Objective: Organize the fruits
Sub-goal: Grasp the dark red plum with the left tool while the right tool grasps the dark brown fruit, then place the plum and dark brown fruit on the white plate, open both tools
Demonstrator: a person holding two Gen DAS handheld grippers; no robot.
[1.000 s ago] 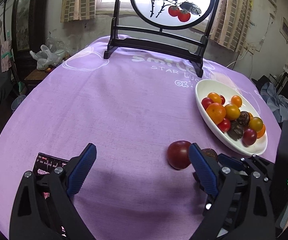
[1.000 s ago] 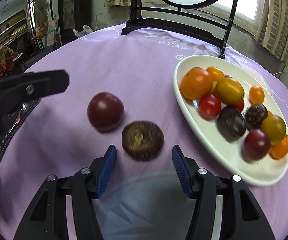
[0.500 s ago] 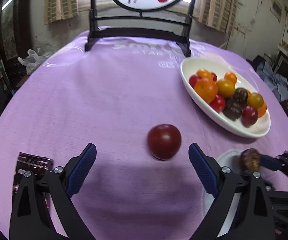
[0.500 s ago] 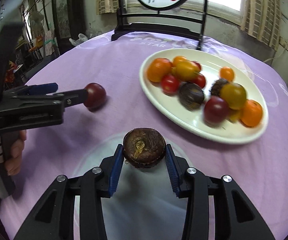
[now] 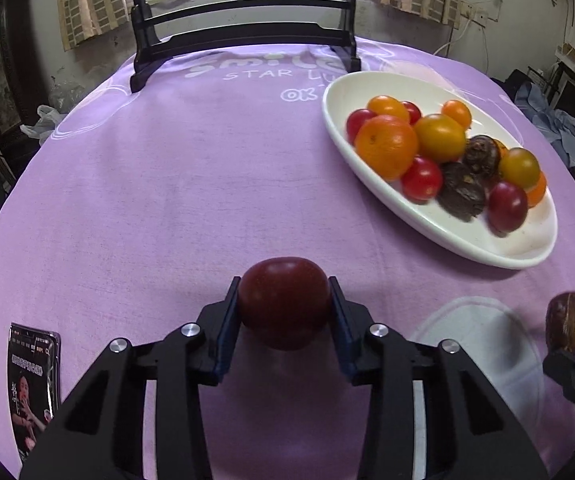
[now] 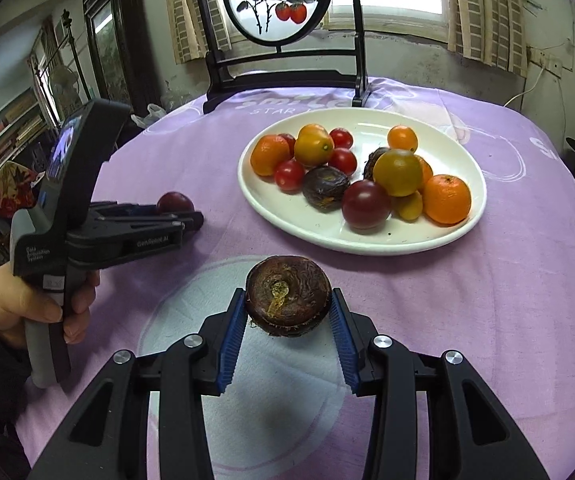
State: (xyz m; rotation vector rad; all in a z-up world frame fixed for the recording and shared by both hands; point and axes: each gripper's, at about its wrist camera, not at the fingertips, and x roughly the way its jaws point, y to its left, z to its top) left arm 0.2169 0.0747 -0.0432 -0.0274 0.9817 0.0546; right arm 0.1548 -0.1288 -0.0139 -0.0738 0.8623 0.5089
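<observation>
My left gripper (image 5: 284,307) is shut on a dark red tomato (image 5: 285,300) just above the purple cloth; the right wrist view shows that gripper (image 6: 175,212) with the tomato (image 6: 174,202) left of the plate. My right gripper (image 6: 287,312) is shut on a wrinkled dark brown fruit (image 6: 287,294) and holds it above the cloth, in front of the white oval plate (image 6: 367,240). The plate (image 5: 467,240) holds several tomatoes, oranges and dark fruits. The brown fruit (image 5: 565,328) also shows at the right edge of the left wrist view.
A black wooden stand (image 6: 283,68) with a round painted screen stands at the table's far side. A phone (image 5: 33,384) lies on the cloth at near left. The purple tablecloth (image 5: 187,180) covers the round table.
My left gripper moved forward and shut on the dark red tomato. My right gripper, holding the brown fruit, lifted and drew back from the plate a little.
</observation>
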